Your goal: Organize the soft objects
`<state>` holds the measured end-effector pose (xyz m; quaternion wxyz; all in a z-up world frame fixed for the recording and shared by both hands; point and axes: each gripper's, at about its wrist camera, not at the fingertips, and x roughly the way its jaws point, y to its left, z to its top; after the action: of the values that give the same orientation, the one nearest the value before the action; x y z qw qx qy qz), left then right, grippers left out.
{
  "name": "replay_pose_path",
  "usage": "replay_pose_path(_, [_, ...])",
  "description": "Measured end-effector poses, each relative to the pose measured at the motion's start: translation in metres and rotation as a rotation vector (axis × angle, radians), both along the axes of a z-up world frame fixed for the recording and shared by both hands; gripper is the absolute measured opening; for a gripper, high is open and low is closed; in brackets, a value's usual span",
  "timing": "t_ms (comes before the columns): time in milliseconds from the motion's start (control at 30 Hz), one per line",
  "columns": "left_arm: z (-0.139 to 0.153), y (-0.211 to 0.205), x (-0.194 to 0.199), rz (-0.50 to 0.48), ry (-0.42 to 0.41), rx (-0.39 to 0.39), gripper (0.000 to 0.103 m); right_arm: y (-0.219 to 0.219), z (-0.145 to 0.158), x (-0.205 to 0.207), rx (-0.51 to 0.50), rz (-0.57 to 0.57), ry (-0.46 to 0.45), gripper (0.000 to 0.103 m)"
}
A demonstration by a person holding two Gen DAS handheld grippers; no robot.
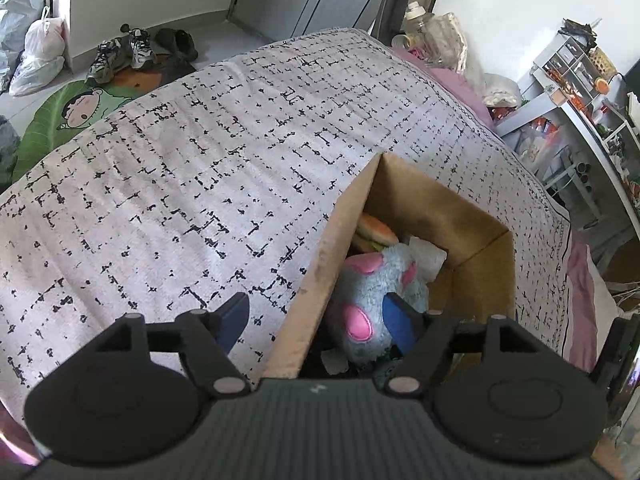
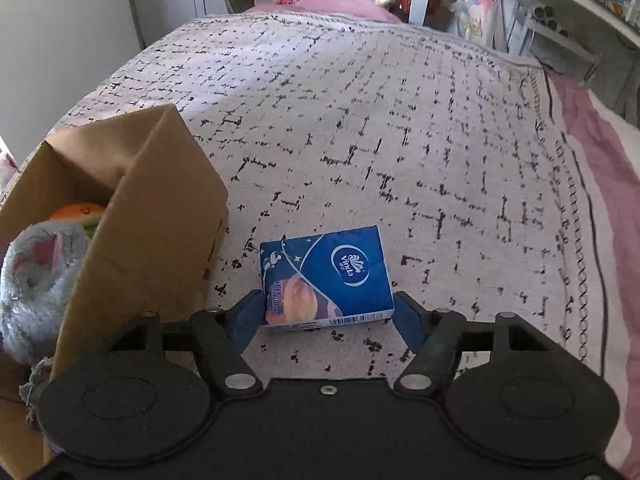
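A brown cardboard box [image 1: 472, 236] stands on the patterned bed cover; it also shows at the left of the right wrist view [image 2: 160, 216]. In it lie a grey-blue plush with pink patches [image 1: 372, 292], [image 2: 36, 276], a soft burger toy [image 1: 376, 232] and white packing. My left gripper [image 1: 316, 316] is open and straddles the box's left wall, its right finger beside the plush. A blue Vinda tissue pack [image 2: 326, 276] lies on the cover right of the box. My right gripper [image 2: 326, 316] is open, its fingers on either side of the pack's near end.
The white bed cover with black marks [image 1: 200, 160] fills both views, over a pink sheet [image 2: 600, 184] at its right edge. Shoes [image 1: 140, 48] and plastic bags [image 1: 36, 56] lie on the floor beyond. Cluttered shelves [image 1: 580, 92] stand to the right.
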<state>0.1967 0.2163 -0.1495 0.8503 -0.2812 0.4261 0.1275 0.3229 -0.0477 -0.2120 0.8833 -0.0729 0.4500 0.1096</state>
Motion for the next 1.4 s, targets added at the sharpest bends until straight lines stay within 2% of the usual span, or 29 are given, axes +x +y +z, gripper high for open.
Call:
replay_pose_path(133, [-0.001,-0.003,0.002,-0.010,0.005,0.001,0.072,-0.008,0.009,-0.004,0.033,-0.015,-0.002,0.067])
replay_pose_path(333, [0.001,-0.011,0.002,-0.026,0.000,0.003,0.072,-0.017,0.033,-0.009,0.074,-0.023,-0.051,0.067])
replay_pose_path(767, [0.005,-0.019,0.000,-0.036,-0.009,-0.009,0.072,-0.016,0.085,-0.015,0.155,0.014,-0.141,0.067])
replay_pose_path(1133, [0.005,-0.012,-0.003,-0.019,-0.018,-0.026,0.072,0.018,0.102,-0.020,0.176,0.086,-0.154,0.067])
replay_pose_path(1400, [0.002,-0.004,-0.005,-0.002,-0.020,-0.046,0.072,0.046,0.100,-0.023,0.160,0.131,-0.146,0.067])
